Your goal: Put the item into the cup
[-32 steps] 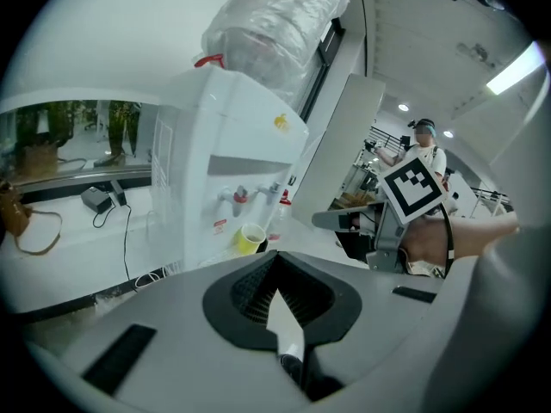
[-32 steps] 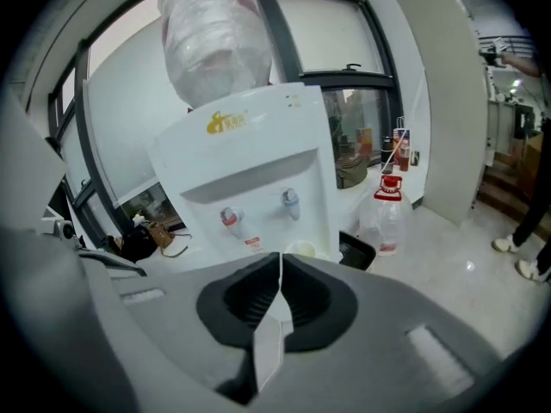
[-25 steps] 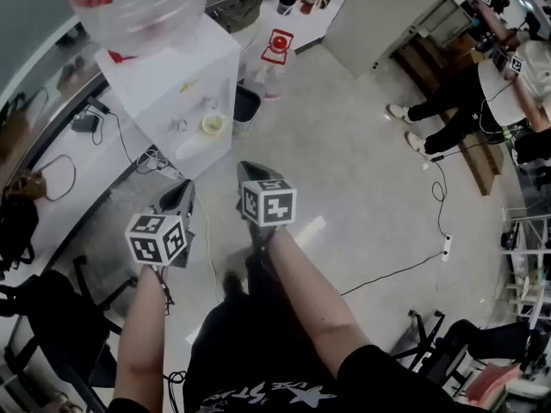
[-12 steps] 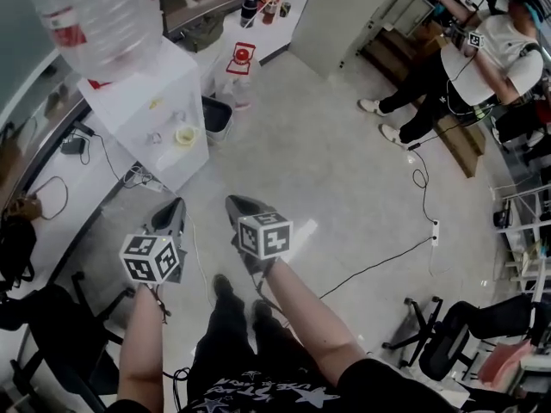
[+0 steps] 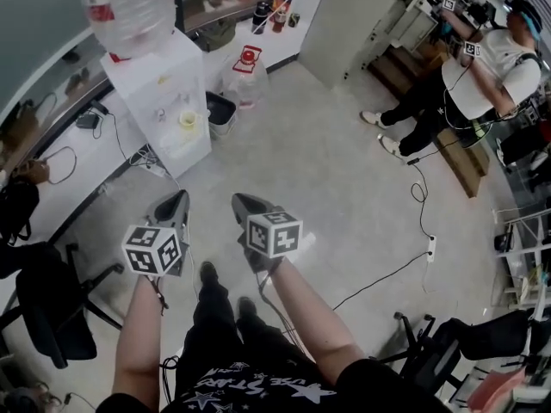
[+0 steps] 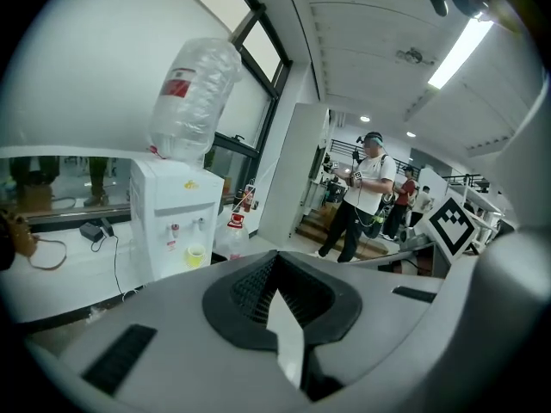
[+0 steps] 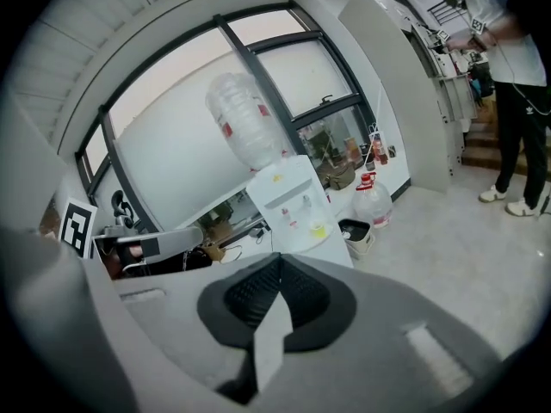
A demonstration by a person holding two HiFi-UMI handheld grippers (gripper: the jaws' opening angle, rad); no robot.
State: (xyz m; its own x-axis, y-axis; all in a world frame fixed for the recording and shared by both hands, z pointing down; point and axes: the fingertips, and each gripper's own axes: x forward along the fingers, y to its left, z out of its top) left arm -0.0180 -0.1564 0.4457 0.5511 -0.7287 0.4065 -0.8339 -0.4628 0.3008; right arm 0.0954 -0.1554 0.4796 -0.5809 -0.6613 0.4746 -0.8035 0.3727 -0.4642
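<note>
A small yellow cup (image 5: 188, 120) stands in the tap recess of a white water dispenser (image 5: 159, 84), which carries a big upturned bottle (image 5: 129, 7). The cup (image 6: 195, 254) and dispenser (image 6: 172, 205) show far ahead in the left gripper view, and the cup (image 7: 319, 229) likewise in the right gripper view. My left gripper (image 5: 178, 198) and right gripper (image 5: 238, 200) hang side by side over the floor, well short of the dispenser. Both are shut, with nothing between the jaws (image 6: 275, 269) (image 7: 275, 274).
A water jug (image 5: 245, 71) and a dark bin (image 5: 220, 112) stand on the floor right of the dispenser. A person (image 5: 465, 76) stands at the far right. A cable with a power strip (image 5: 428, 248) crosses the floor. An office chair (image 5: 52, 308) is at the left.
The head view has shifted as the person walks: the dispenser looks smaller and higher in frame, the grippers sit a little lower. Both stay shut and side by side.
</note>
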